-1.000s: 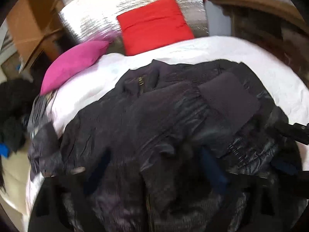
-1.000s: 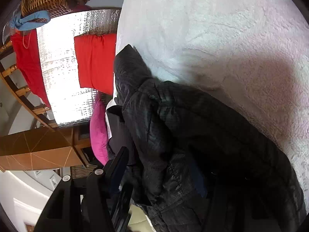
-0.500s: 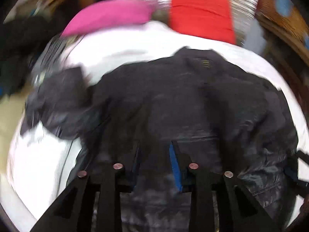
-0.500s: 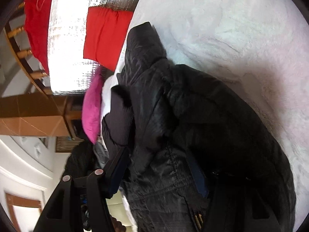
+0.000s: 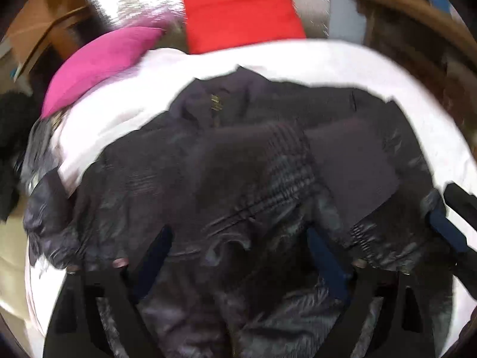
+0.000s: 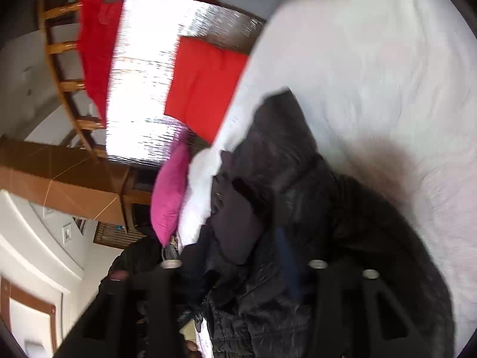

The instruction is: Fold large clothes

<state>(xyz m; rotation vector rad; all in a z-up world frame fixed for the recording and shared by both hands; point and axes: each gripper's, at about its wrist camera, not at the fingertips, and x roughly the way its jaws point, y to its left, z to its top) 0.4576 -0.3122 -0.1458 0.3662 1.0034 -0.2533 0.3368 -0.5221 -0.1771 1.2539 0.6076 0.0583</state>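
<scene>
Black jacket (image 5: 238, 179) blurred, left claw (image 5: 238, 253) spread, right claw (image 6: 238, 256) grip hidden by folds

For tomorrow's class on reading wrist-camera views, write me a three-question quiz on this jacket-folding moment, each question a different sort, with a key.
1. True or false: the black jacket lies on a white bed cover.
2. Multiple choice: which cushion sits nearer the left edge of the left wrist view? A) the red cushion B) the pink cushion C) a green cushion
3. Fill in: in the left wrist view, jacket fabric fills the gap between the left gripper fingers, which stand wide ____.

Key:
1. True.
2. B.
3. Apart; the left gripper is open. The right gripper also has jacket fabric between its fingers.
</scene>
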